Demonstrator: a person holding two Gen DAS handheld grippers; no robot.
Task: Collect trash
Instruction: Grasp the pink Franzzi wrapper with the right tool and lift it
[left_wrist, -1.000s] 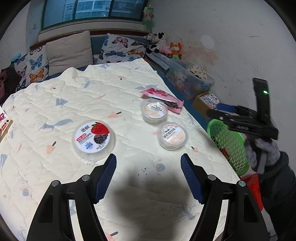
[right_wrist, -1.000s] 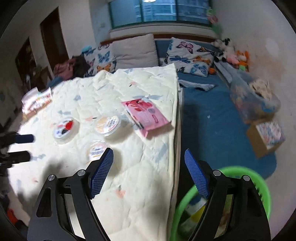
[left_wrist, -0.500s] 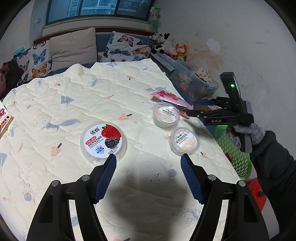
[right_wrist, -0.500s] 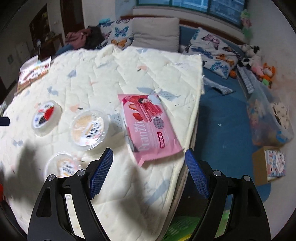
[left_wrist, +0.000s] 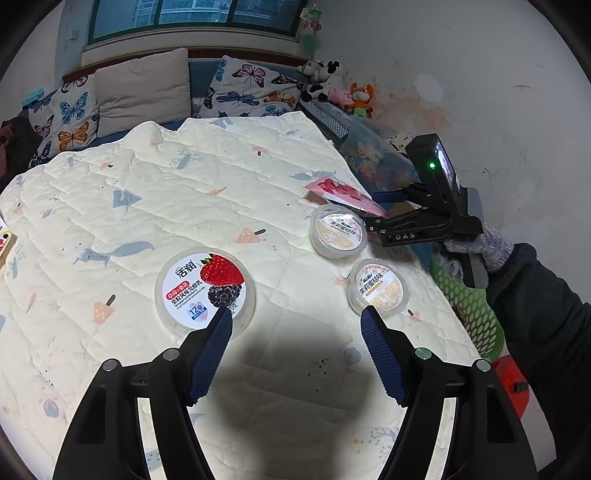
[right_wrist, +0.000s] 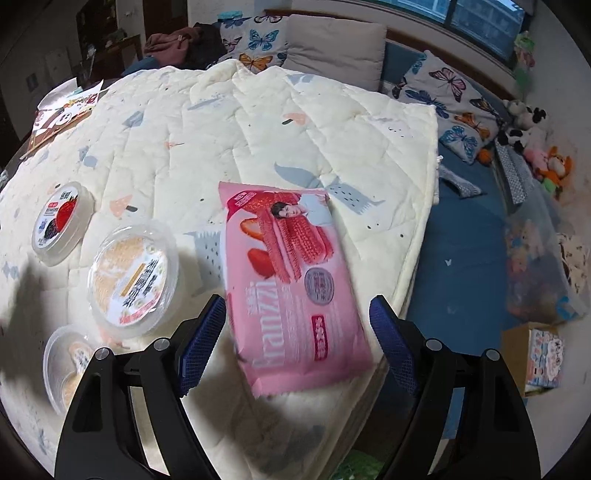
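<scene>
A pink wafer packet (right_wrist: 291, 288) lies flat near the quilt's right edge. My right gripper (right_wrist: 297, 310) hangs open over its near end, one finger on each side, and the pads do not press it. In the left wrist view the same gripper (left_wrist: 375, 210) reaches in from the right over the packet (left_wrist: 343, 194). My left gripper (left_wrist: 295, 321) is open and empty above the quilt. The strawberry yoghurt cup (left_wrist: 205, 290) sits at its left fingertip and a jasmine cup (left_wrist: 378, 288) at its right. A second jasmine cup (left_wrist: 338, 230) sits farther back.
A green mesh basket (left_wrist: 469, 310) stands on the floor beside the bed, behind a gloved hand and dark sleeve. A snack bag (right_wrist: 62, 110) lies at the quilt's far left. A cardboard box (right_wrist: 535, 358), a clear bin (right_wrist: 543, 266) and plush toys line the wall.
My right gripper swung from above the basket over the bed and sank toward the pink packet, which now lies between its fingers. My left gripper crept slightly closer to the cups.
</scene>
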